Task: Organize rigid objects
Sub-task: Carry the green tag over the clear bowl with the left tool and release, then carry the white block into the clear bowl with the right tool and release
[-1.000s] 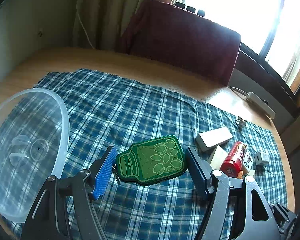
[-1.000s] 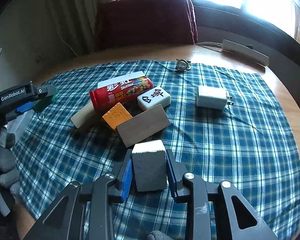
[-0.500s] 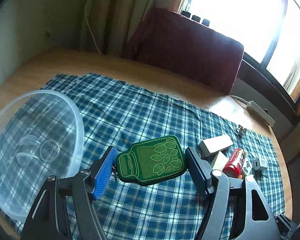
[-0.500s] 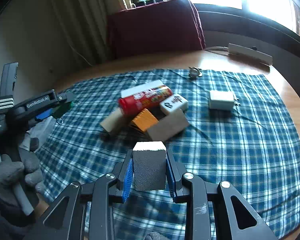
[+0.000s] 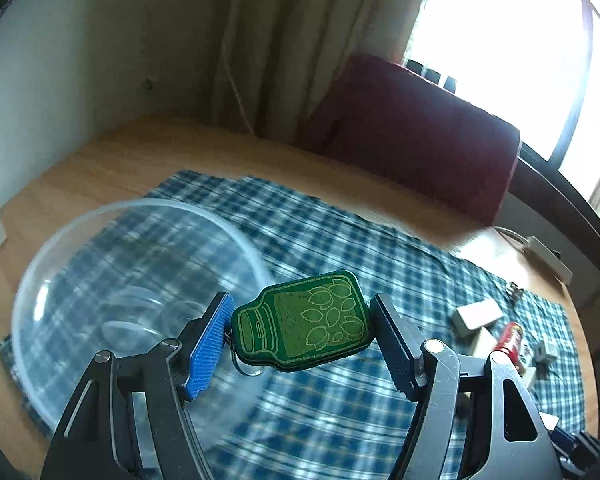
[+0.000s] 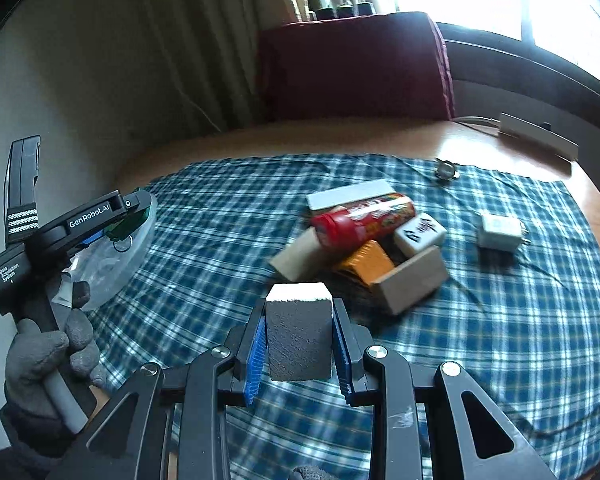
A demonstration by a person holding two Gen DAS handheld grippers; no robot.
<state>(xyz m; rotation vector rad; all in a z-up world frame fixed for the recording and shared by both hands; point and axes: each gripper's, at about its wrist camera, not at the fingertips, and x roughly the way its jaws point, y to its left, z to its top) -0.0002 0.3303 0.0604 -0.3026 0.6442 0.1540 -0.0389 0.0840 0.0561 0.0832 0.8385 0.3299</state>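
Note:
My left gripper (image 5: 300, 334) is shut on a green jar-shaped key tag (image 5: 304, 322) with a key ring under it, held in the air at the right rim of a clear plastic bowl (image 5: 100, 264). My right gripper (image 6: 299, 340) is shut on a grey block with a white top (image 6: 299, 332), raised above the checked cloth (image 6: 500, 340). In the right wrist view the left gripper (image 6: 126, 222) hovers over the bowl (image 6: 140, 240) at the left. A pile sits mid-cloth: a red candy tube (image 6: 364, 220), an orange block (image 6: 366, 266), a mahjong tile (image 6: 420, 234) and wooden blocks (image 6: 412, 286).
A white charger (image 6: 498, 232) lies to the right of the pile, a small metal piece (image 6: 446, 169) beyond it. A dark red cushion (image 6: 356, 64) and a power strip (image 6: 538, 136) stand at the back by the window. A gloved hand (image 6: 48, 360) grips the left tool.
The left gripper has carried the green tag leftward until it reaches the bowl's rim. The right gripper has lifted the grey block up and away from the pile.

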